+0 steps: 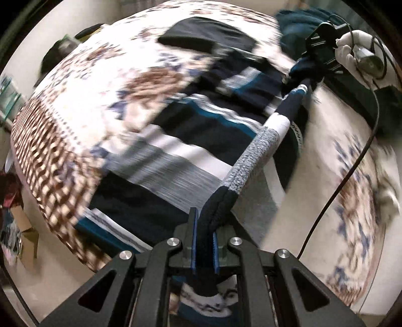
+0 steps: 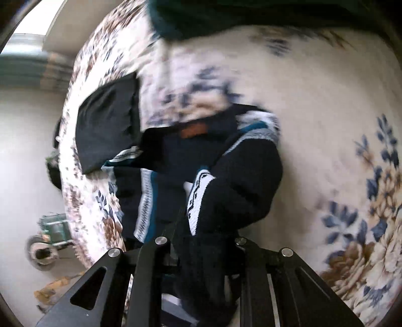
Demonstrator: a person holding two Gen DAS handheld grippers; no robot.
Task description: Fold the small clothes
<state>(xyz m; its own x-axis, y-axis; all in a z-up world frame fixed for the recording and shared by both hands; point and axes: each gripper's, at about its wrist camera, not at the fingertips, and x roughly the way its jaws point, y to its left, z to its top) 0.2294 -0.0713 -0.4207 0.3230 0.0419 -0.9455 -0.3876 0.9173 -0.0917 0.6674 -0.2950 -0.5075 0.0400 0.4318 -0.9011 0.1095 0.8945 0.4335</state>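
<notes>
A striped knit sweater [image 1: 191, 130] in navy, white, grey and teal lies on a floral bedspread [image 1: 83, 100]. My left gripper [image 1: 204, 241] is shut on its folded edge, which stretches taut up to my right gripper [image 1: 319, 52], also shut on it and held by a white-gloved hand [image 1: 351, 47]. In the right wrist view the sweater [image 2: 176, 181] bunches over my right gripper [image 2: 203, 251] and hides its fingertips. A folded black garment [image 1: 208, 37] lies beyond the sweater, and also shows in the right wrist view [image 2: 108, 123].
A dark teal garment [image 1: 299, 22] lies at the far end of the bed, also in the right wrist view [image 2: 201, 17]. A black cable [image 1: 351, 166] hangs from the right gripper. The bed's edge drops to a pale floor [image 2: 22, 151] with clutter [image 2: 50, 236].
</notes>
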